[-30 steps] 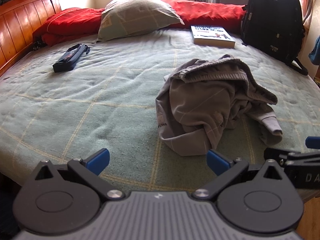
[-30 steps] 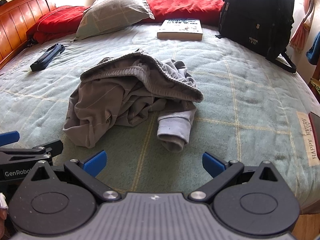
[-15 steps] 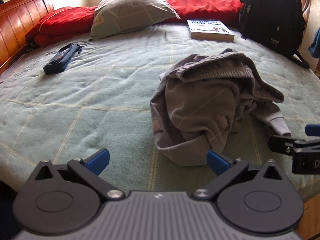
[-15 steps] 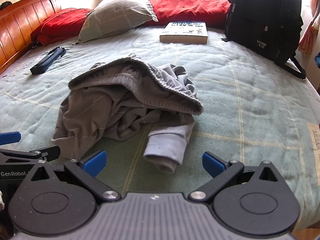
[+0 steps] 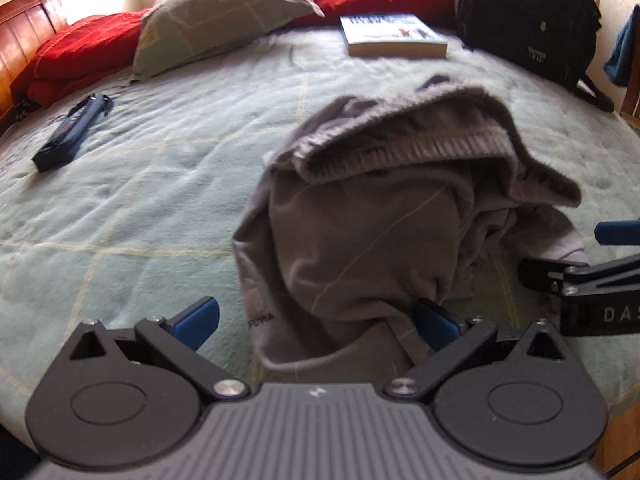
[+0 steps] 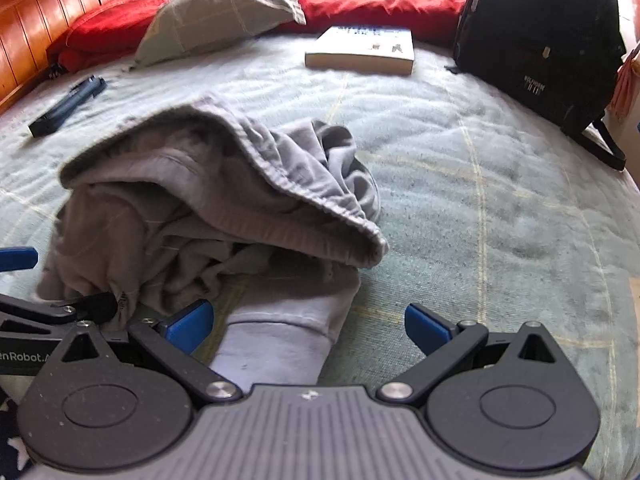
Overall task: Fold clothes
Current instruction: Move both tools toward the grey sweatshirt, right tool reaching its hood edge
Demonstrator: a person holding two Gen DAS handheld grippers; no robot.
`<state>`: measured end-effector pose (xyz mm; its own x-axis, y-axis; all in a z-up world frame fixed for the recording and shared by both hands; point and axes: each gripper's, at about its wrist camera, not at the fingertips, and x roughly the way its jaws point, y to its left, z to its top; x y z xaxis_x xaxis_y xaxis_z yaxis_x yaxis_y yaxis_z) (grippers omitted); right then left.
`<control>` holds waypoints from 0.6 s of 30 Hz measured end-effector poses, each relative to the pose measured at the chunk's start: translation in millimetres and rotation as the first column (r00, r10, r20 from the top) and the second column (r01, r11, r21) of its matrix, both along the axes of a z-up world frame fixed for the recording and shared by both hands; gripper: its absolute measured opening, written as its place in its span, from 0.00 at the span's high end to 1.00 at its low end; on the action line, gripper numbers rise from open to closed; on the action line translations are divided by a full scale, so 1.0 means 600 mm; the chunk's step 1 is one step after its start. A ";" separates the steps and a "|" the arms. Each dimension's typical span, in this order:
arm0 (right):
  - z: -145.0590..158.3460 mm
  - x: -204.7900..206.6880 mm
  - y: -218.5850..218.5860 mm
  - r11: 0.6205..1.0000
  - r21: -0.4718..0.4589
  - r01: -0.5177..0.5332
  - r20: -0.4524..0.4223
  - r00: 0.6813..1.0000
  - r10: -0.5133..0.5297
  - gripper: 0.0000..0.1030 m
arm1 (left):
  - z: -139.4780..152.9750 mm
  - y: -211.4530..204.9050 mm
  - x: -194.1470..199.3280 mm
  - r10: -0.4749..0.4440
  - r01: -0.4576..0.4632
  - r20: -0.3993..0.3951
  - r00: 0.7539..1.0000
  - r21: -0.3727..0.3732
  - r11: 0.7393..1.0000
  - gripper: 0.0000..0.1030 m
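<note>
Now both grippers, the left gripper (image 5: 316,322) and right gripper (image 6: 306,326), have closed in on the crumpled grey garment (image 5: 392,216) mid-bed (image 5: 140,200), fingers wide open and empty, ready to grasp.

I'm in a home bedroom: a bed (image 5: 160,184) with a wooden headboard (image 6: 36,28), pillow (image 5: 224,12), book (image 6: 362,50), backpack (image 6: 536,36).

A crumpled garment (image 5: 384,232) lies mid-bed (image 5: 120,208). Behind it sits a book (image 5: 394,36), with a backpack (image 5: 528,20) to its right and a pillow (image 5: 224,12) to its left. A flat case (image 5: 70,134) lies far left. Both grippers' fingers (image 5: 196,318) straddle the garment's near edges.
</note>
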<state>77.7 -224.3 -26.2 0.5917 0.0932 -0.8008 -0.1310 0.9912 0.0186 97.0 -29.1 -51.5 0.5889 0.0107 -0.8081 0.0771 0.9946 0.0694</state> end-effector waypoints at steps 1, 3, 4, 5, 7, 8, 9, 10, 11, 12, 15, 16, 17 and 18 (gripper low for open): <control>-0.006 0.003 0.000 1.000 -0.007 -0.007 -0.007 1.000 0.007 0.00 | -0.004 0.000 0.003 -0.005 0.005 -0.002 1.000 -0.005 1.000 0.01; -0.019 0.006 0.001 0.999 -0.022 -0.024 -0.019 1.000 0.023 0.00 | -0.012 0.000 0.006 -0.016 0.016 -0.003 1.000 -0.015 1.000 0.00; -0.027 0.006 0.001 0.999 -0.035 -0.036 -0.023 0.999 0.035 0.00 | -0.016 0.001 0.006 -0.021 0.021 -0.003 1.000 -0.021 1.000 0.00; -0.033 0.004 0.001 0.998 -0.042 -0.047 -0.017 0.999 0.046 0.00 | -0.019 0.004 0.004 -0.031 0.032 0.009 0.999 -0.031 0.999 0.00; -0.039 -0.004 -0.002 0.996 -0.044 -0.078 0.025 0.997 0.079 0.00 | -0.024 0.011 -0.002 -0.052 0.054 0.036 0.998 -0.052 0.997 0.00; -0.042 -0.007 -0.005 0.995 -0.041 -0.091 0.033 0.995 0.092 0.00 | -0.027 0.014 -0.004 -0.062 0.065 0.049 0.997 -0.063 0.996 0.00; -0.044 -0.007 -0.008 0.994 -0.035 -0.100 0.033 0.994 0.101 0.00 | -0.030 0.018 -0.007 -0.072 0.076 0.063 0.995 -0.069 0.995 0.00; -0.046 -0.008 -0.012 0.994 -0.027 -0.109 0.037 0.993 0.110 0.00 | -0.033 0.021 -0.011 -0.082 0.088 0.076 0.994 -0.074 0.993 0.00; -0.047 -0.009 -0.016 0.993 -0.018 -0.118 0.043 0.992 0.118 0.00 | -0.035 0.024 -0.014 -0.093 0.100 0.089 0.992 -0.080 0.992 0.00; -0.048 -0.009 -0.018 0.991 -0.016 -0.133 0.050 0.990 0.133 0.00 | -0.038 0.028 -0.017 -0.103 0.112 0.103 0.989 -0.085 0.990 0.00; -0.043 -0.011 -0.020 0.984 -0.032 -0.177 0.054 0.982 0.178 0.00 | -0.033 0.019 -0.022 -0.124 0.130 0.111 0.986 -0.049 0.990 0.00; -0.038 -0.012 -0.021 0.982 -0.038 -0.184 0.053 0.981 0.186 0.00 | -0.029 0.016 -0.024 -0.137 0.141 0.114 0.984 -0.029 0.990 0.00; -0.033 -0.013 -0.022 0.981 -0.044 -0.191 0.053 0.980 0.193 0.00 | -0.025 0.013 -0.026 -0.156 0.158 0.117 0.981 -0.005 0.987 0.00; -0.025 -0.013 -0.023 0.980 -0.048 -0.194 0.059 0.979 0.197 0.00 | -0.020 0.011 -0.028 -0.171 0.170 0.120 0.978 0.015 0.985 0.00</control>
